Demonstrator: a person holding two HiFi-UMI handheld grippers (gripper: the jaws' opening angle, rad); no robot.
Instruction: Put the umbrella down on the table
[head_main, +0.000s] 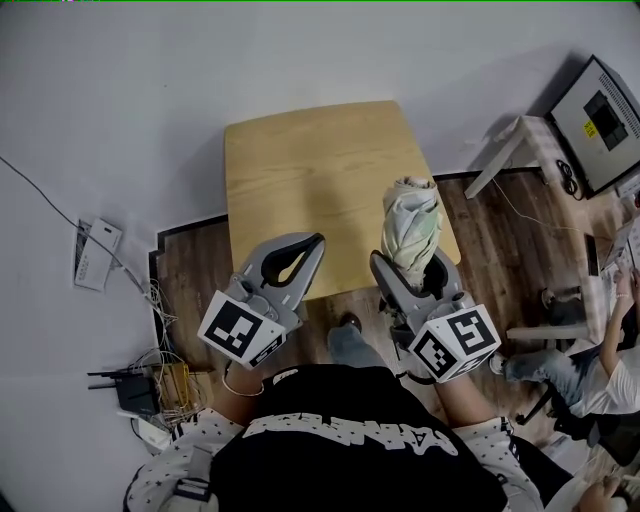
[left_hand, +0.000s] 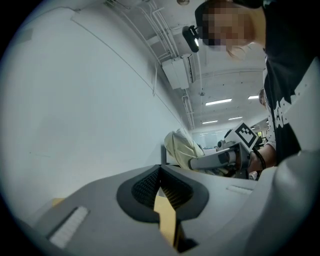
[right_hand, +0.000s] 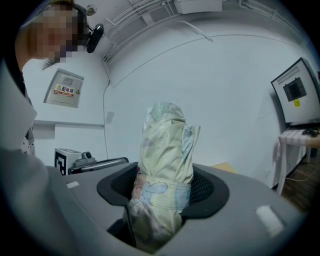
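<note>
Two jaws of my right gripper (head_main: 408, 272) clamp the folded umbrella (head_main: 411, 222), spread wide round its bundle; it juts out over the near right corner of the table (head_main: 300, 170); my left gripper (head_main: 312, 243) is closed, empty.

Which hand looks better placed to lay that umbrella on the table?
Right: the right gripper grips the umbrella over the near edge of the table; the left gripper is shut and empty.
</note>
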